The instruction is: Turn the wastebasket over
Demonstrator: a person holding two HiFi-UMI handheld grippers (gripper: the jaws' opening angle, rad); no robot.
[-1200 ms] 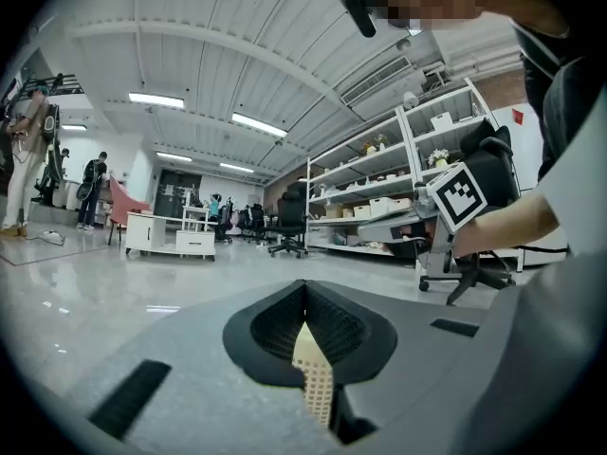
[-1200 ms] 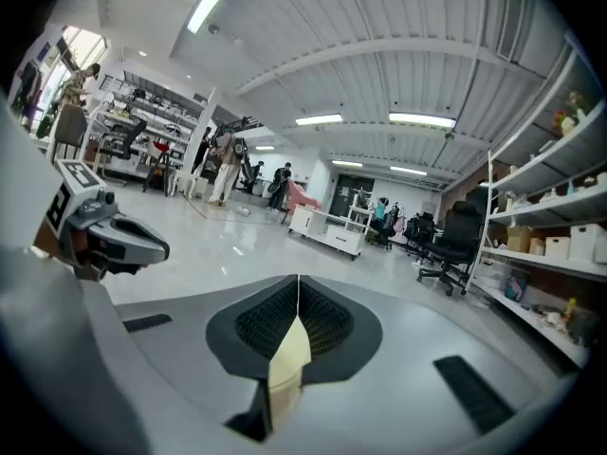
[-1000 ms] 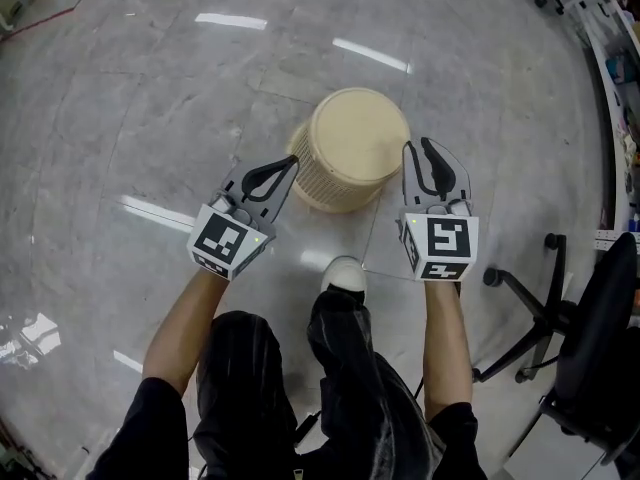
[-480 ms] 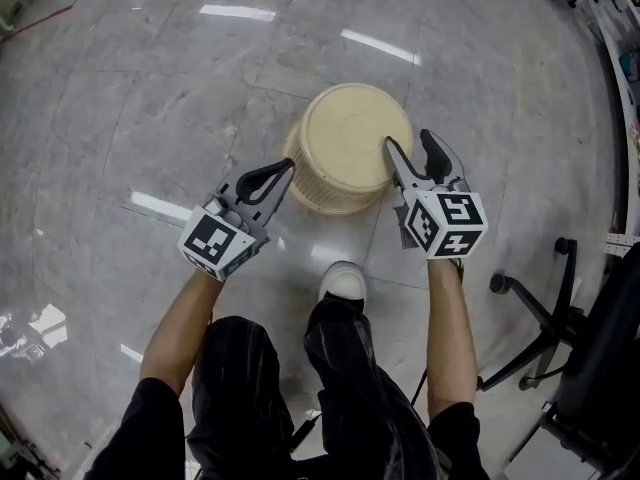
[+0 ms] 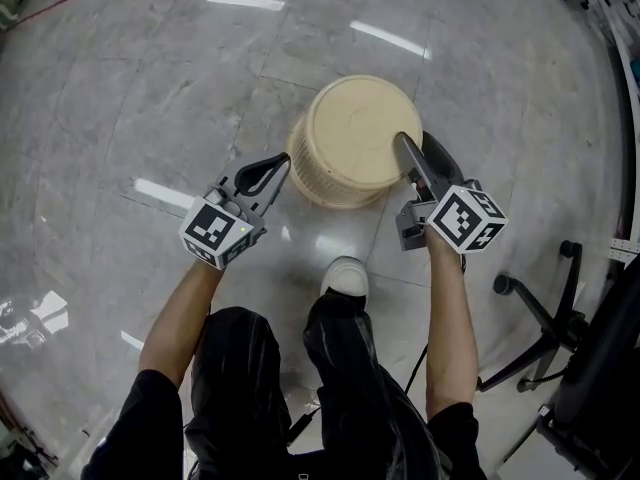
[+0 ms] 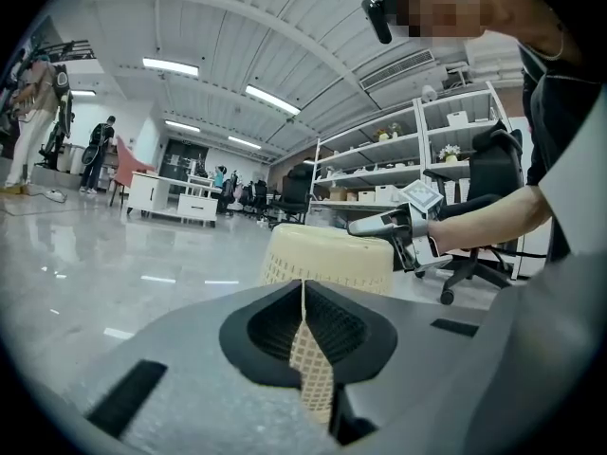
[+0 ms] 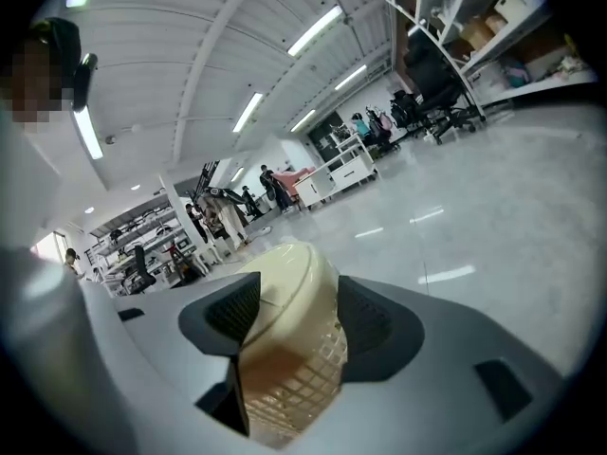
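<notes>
**Upturned lattice basket, right jaws astride its top edge**

The wastebasket (image 5: 350, 133) stands upside down on the polished grey stone floor (image 5: 150, 88). It is cream plastic and round, and it flares wider toward the floor. Its smooth, solid base faces up, and its wall is an open grid of small square holes.

The right gripper (image 5: 420, 154) has its jaws spread and set astride the rounded edge where the base meets the wall. One grey finger lies over the smooth disc and the other sits outside the lattice. In the right gripper view the basket fills the whole gap between the two ribbed black pads. Whether the pads press on it cannot be told.

The left gripper (image 5: 281, 162) has its jaws pressed together at the tips, pinching nothing. Only a thin wedge-shaped slit stays open lower down, and lattice shows through it. The basket sits just ahead of those tips, on its lower flared side, and contact there is unclear.

Behind both sets of jaws, a white shoe (image 5: 345, 276) rests on the floor.
</notes>
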